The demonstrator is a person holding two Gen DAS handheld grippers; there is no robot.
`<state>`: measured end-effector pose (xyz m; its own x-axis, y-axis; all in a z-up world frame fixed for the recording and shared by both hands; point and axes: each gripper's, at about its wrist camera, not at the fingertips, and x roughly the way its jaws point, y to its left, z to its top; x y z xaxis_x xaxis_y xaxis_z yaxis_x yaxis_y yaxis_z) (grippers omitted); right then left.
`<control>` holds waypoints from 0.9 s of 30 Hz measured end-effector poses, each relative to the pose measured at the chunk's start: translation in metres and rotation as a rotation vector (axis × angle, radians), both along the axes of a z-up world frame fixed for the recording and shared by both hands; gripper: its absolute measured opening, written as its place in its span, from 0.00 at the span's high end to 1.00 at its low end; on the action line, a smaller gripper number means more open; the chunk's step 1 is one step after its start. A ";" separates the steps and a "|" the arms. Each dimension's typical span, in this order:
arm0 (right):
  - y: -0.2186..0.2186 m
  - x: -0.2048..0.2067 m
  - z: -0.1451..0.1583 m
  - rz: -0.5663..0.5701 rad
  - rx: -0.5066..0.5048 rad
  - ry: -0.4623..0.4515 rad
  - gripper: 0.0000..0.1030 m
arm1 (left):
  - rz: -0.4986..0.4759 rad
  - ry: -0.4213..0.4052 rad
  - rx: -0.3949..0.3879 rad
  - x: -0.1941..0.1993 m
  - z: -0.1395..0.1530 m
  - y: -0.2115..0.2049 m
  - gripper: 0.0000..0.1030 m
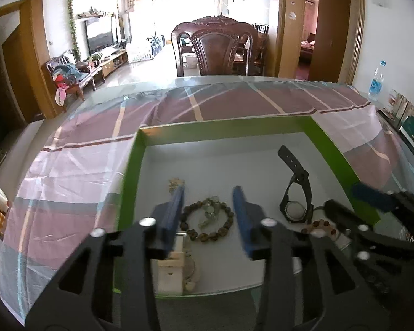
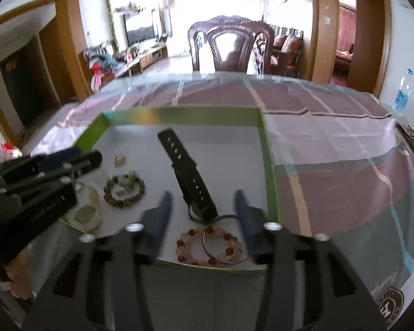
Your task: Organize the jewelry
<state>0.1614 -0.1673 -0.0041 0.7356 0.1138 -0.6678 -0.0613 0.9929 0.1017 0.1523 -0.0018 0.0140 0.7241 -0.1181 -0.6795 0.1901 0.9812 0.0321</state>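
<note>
Progress: judging by how things lie, the sorting looks well along or near done; every piece in view lies inside the green-rimmed tray (image 1: 328,140), none on the striped cloth of the desk (image 1: 91,165); whether more pieces wait out of view cannot be told
Left claw (image 1: 208,215): fingers apart, holding nothing; it hangs low over the near left part of the tray, its blue pads (image 1: 176,209) flanking the brown bead bracelet (image 1: 207,222) without visibly touching it
Right claw (image 2: 204,212): fingers apart, empty; poised over the near right corner of the tray, level and pointing far, the red-and-white bead bracelet (image 2: 207,245) between its fingers
Near row: the red-and-white bead bracelet with a thin metal bangle (image 2: 223,251) overlapping it, both just inside the near rim; at near left a pale round disc (image 2: 87,213), partly hidden by the left claw
Middle: brown bead bracelet with greenish stones inside its ring; the black wristwatch (image 2: 191,182) on its side, one strap reaching toward the far wall
Further: a small pale trinket (image 2: 120,160) near the left wall, too blurred to name
Far: the rest of the tray floor is bare; beyond it the cloth, a carved wooden chair (image 1: 215,48), and a water bottle (image 1: 376,81) at far right
What is left: by my reading, spacing the overlapped pair at the near rim, if anything
</note>
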 end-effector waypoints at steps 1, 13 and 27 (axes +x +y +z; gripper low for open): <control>-0.001 -0.003 0.004 0.002 0.004 -0.008 0.42 | 0.003 -0.010 0.008 -0.003 0.003 0.001 0.57; 0.000 -0.072 0.024 -0.005 -0.071 -0.175 0.03 | 0.004 -0.226 0.047 -0.091 0.036 0.020 0.08; -0.001 -0.075 0.000 -0.041 -0.042 -0.174 0.03 | 0.036 -0.164 0.040 -0.097 0.006 0.022 0.04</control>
